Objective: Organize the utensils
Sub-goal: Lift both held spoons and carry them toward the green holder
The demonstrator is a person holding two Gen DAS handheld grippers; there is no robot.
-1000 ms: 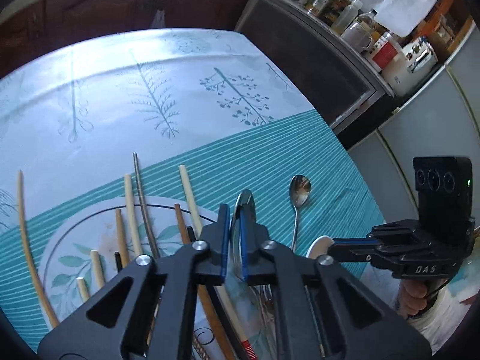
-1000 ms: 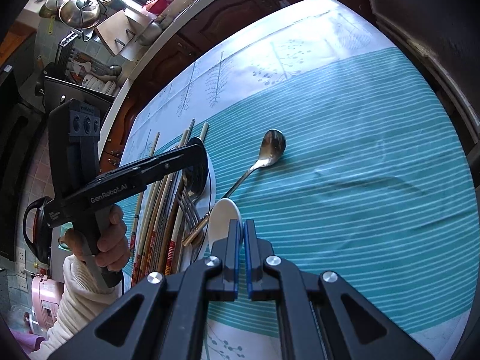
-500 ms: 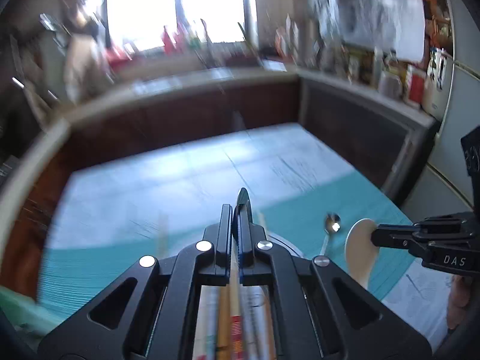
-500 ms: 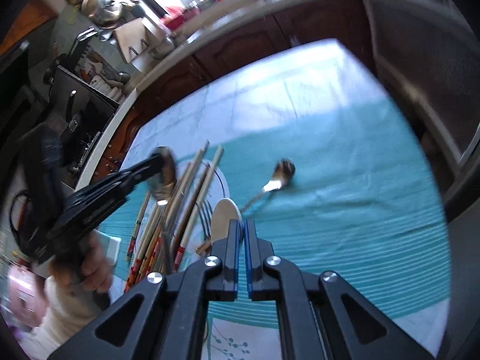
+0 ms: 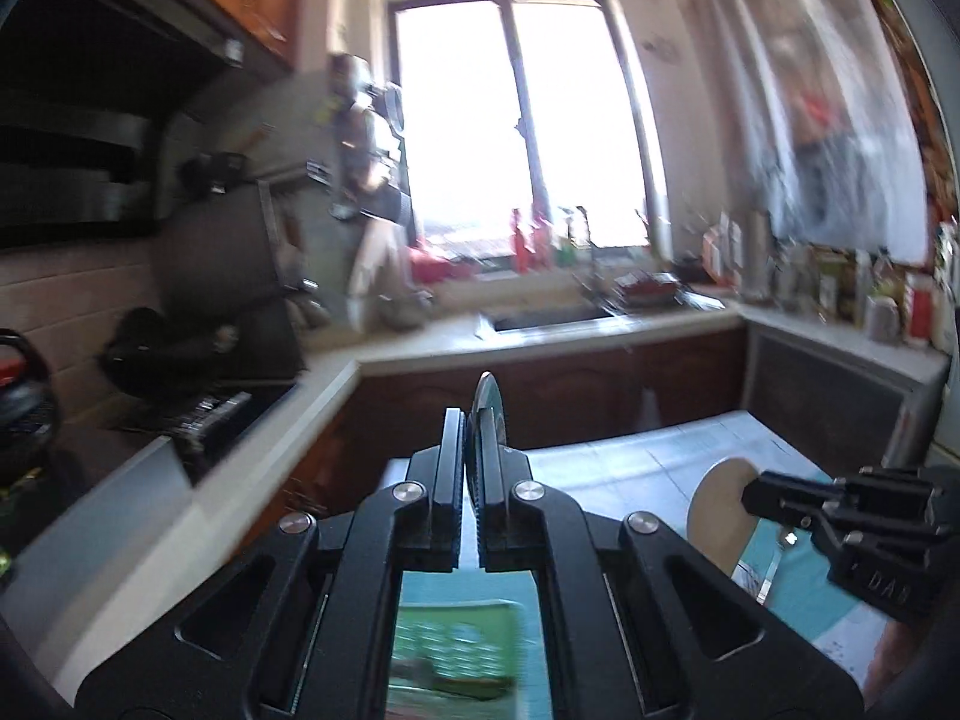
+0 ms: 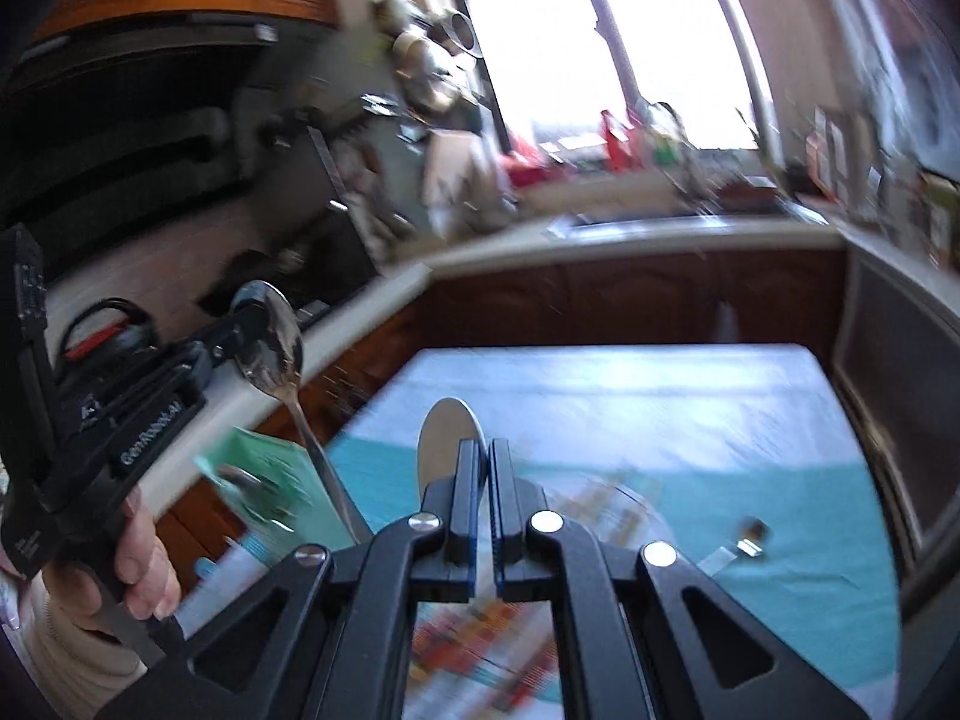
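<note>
Kitchen counters, a sink under a bright window and a table with a teal striped tablecloth (image 6: 750,480) form the setting. Left gripper (image 5: 474,450) is clamped on a metal spoon (image 6: 270,348), bowl up past the fingertips, handle slanting down toward the table. Right gripper (image 6: 485,468) is clamped on a pale flat spoon (image 6: 447,438), its rounded end protruding forward along the fingers. Both utensils are held above the table. One more metal spoon (image 6: 747,537) lies on the cloth, forward and right of the right gripper, nearer that hand; its axis is too blurred to read
</note>
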